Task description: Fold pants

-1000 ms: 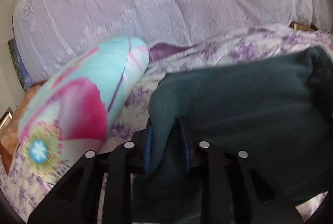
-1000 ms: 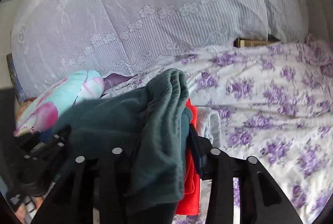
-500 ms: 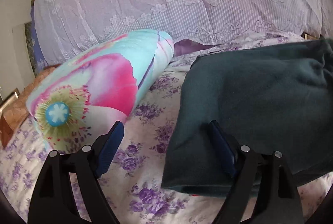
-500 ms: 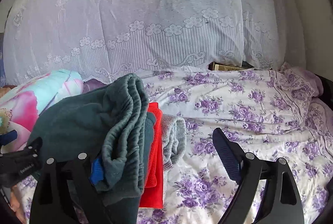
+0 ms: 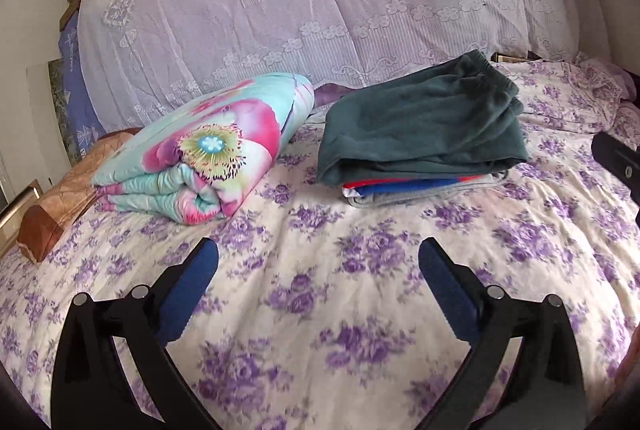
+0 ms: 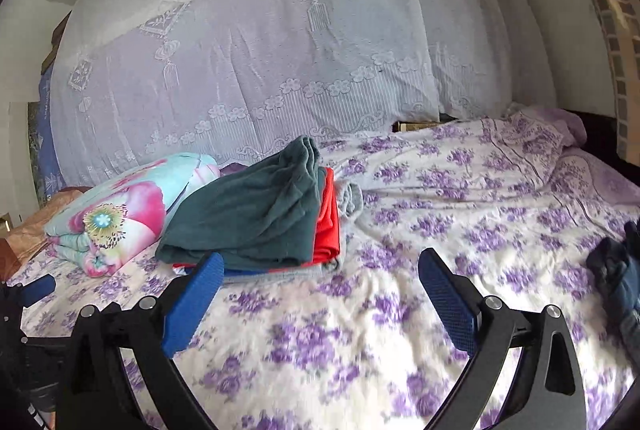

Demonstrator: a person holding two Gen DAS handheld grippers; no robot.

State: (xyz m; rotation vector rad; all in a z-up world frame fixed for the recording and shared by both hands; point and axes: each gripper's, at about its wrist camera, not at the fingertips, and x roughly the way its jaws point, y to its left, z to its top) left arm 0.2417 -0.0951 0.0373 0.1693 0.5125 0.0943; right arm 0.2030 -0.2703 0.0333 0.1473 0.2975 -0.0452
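The folded dark green pants (image 5: 424, 122) (image 6: 256, 218) lie on top of a stack of folded clothes (image 5: 420, 188) (image 6: 326, 226) in red, blue and grey, on the flowered bed sheet (image 5: 320, 290). My left gripper (image 5: 318, 262) hangs over the sheet on the near side of the stack, its jaws opening wide with nothing between them. My right gripper (image 6: 320, 272) is likewise back from the stack, jaws opening, with only sheet between its blue pads. Its left fingertip (image 6: 212, 270) overlaps the stack's near edge in the right wrist view.
A folded flowered quilt (image 5: 208, 146) (image 6: 116, 214) lies left of the stack, with a brown pillow (image 5: 60, 198) beyond it. A lace-covered mound of bedding (image 5: 320, 10) rises behind. Dark blue clothing (image 6: 616, 278) lies at the right edge. Open sheet spreads to the right (image 6: 500, 210).
Both grippers let go of the green pants, opened wide and drew back from the stack. The pants now rest on the stack of folded clothes.
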